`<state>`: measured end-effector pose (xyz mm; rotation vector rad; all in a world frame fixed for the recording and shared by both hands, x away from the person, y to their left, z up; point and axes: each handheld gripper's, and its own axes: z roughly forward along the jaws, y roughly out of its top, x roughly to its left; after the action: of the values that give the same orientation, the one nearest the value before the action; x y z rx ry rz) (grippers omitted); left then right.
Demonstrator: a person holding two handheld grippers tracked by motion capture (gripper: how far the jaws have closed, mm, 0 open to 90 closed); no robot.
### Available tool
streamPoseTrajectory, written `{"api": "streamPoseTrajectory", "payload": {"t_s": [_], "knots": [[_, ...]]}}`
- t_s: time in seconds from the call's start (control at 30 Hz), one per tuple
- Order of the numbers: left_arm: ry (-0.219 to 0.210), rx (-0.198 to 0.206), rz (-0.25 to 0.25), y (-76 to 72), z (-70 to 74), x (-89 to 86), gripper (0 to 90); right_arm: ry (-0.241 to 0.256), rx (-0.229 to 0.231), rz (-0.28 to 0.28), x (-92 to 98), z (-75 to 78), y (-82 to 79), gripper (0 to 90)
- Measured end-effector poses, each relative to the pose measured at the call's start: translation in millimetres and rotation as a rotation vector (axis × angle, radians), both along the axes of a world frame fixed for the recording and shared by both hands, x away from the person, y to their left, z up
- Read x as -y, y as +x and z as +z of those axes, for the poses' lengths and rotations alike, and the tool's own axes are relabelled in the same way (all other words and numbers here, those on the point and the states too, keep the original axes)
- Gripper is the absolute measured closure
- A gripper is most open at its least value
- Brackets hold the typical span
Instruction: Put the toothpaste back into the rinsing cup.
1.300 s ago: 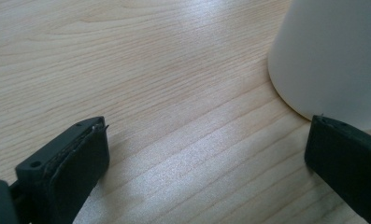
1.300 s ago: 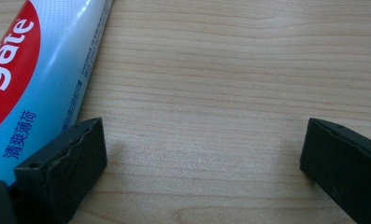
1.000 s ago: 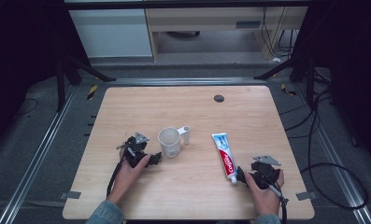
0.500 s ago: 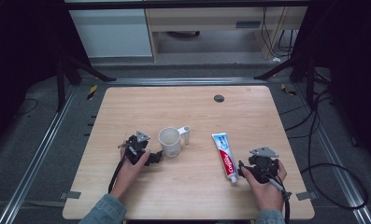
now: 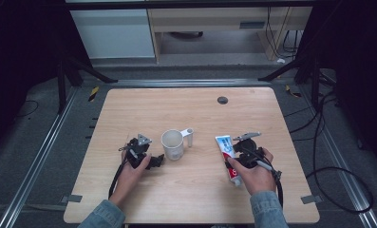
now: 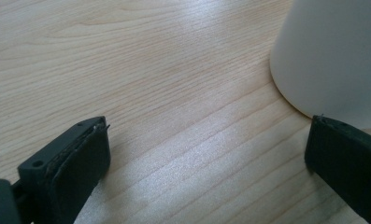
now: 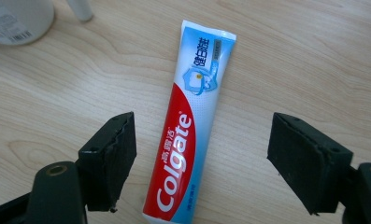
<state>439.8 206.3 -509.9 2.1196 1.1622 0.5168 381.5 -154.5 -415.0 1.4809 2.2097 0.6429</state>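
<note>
High view, item by item: wooden table [image 5: 129, 114]; white cup [image 5: 172, 144] standing upright near the middle; a small white upright piece [image 5: 190, 137] just beside it, identity not clear to me; toothpaste tube [image 5: 228, 154] lying flat to the right of the cup, apart from it; a dark round spot [image 5: 222, 99] far up the table. My left gripper [image 5: 154, 161] sits low at the cup's left, my right gripper [image 5: 237, 157] over the tube's near half. Left gripper view: fingers [image 6: 71, 163] spread wide, nothing between them, the cup's wall [image 6: 332, 56] just beyond the right finger and, as far as I can tell, not touched. Right gripper view: fingers [image 7: 110, 154] spread wide to either side of the tube [image 7: 188, 135], which lies on the wood with its red end nearest me and its crimped blue end pointing away; neither finger touches it. Step in hand, as I judge it: lining up the right gripper to take the tube, grasp not yet made. Next move, in my judgement: lower the right fingers to the table on both sides of the tube's red section, keep it centred, then close gently, since a soft tube may squash or slide.
</note>
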Motion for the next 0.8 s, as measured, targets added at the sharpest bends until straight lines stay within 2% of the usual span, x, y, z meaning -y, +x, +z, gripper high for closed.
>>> {"api": "streamPoseTrajectory", "payload": {"t_s": [0.03,0.13,0.17,0.27,0.37,0.57,0.8], "knots": [[0.0,0.0,0.0,0.0,0.0,0.0,0.0,-0.016,-0.005,0.005,-1.2,1.0,3.2,25.1],[0.0,0.0,0.0,0.0,0.0,0.0,0.0,-0.017,-0.023,0.016,-1.9,3.0,10.5,25.6],[0.0,0.0,0.0,0.1,0.0,-0.1,0.0,-0.018,-0.03,0.022,-4.0,7.0,19.1,26.4],[-0.003,0.001,0.0,0.0,-0.1,0.0,0.0,-0.03,-0.043,0.032,-9.5,12.1,28.1,26.6],[-0.006,0.002,-0.007,0.8,-0.3,-0.4,0.0,-0.019,-0.063,0.043,-16.1,15.1,37.4,23.7],[-0.011,0.003,-0.005,1.3,-0.4,-0.2,0.0,-0.029,-0.095,0.038,-24.9,13.7,48.1,19.4],[-0.003,0.002,-0.017,3.5,-0.1,-0.5,0.0,-0.024,-0.108,0.021,-23.2,7.9,53.4,23.0]]}}
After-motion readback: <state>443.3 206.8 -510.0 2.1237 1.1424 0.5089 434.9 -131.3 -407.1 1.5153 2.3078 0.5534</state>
